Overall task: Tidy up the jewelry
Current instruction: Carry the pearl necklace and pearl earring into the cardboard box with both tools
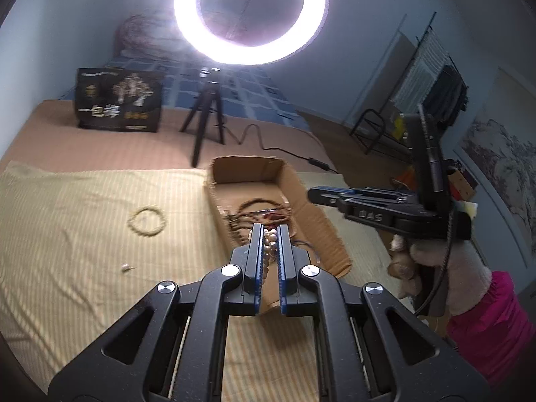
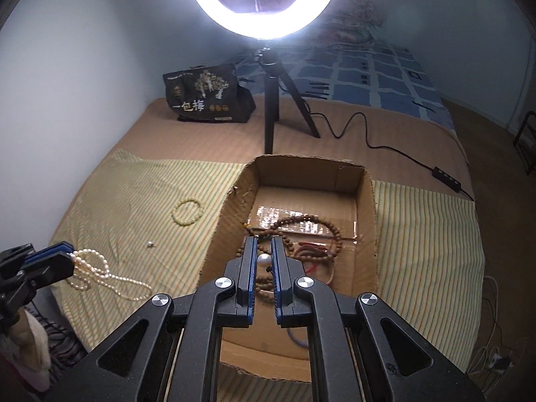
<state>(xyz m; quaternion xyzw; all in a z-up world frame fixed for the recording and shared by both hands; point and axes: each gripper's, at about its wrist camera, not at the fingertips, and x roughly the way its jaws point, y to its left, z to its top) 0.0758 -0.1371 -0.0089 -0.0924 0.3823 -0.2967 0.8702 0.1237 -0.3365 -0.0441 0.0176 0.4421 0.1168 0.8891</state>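
- The bed filled the middle of both views, with a brown cover at the back and a pale striped cloth spread over its near part.
- A lit ring light glared at the top centre of each view, standing on a black tripod on the brown cover, its cable trailing off to the right.
- A dark printed bag stood upright in the upper left, just left of the tripod.
- An open cardboard box sat on the striped cloth at the centre of the right wrist view; inside it lay a string of brown wooden beads with some red cord.
- The left tool was clamped tight on a pearl necklace; in the right wrist view, at the lower left, the strands hung in loops from its tips down onto the cloth.
- The right tool was closed on a single white pearl, pinched between the blue pads above the box; what the pearl was attached to I could not tell.
- A pale bead bracelet lay flat on the cloth, left of the box and apart from it.
- A tiny metallic piece lay on the cloth below the bracelet, too small to identify.
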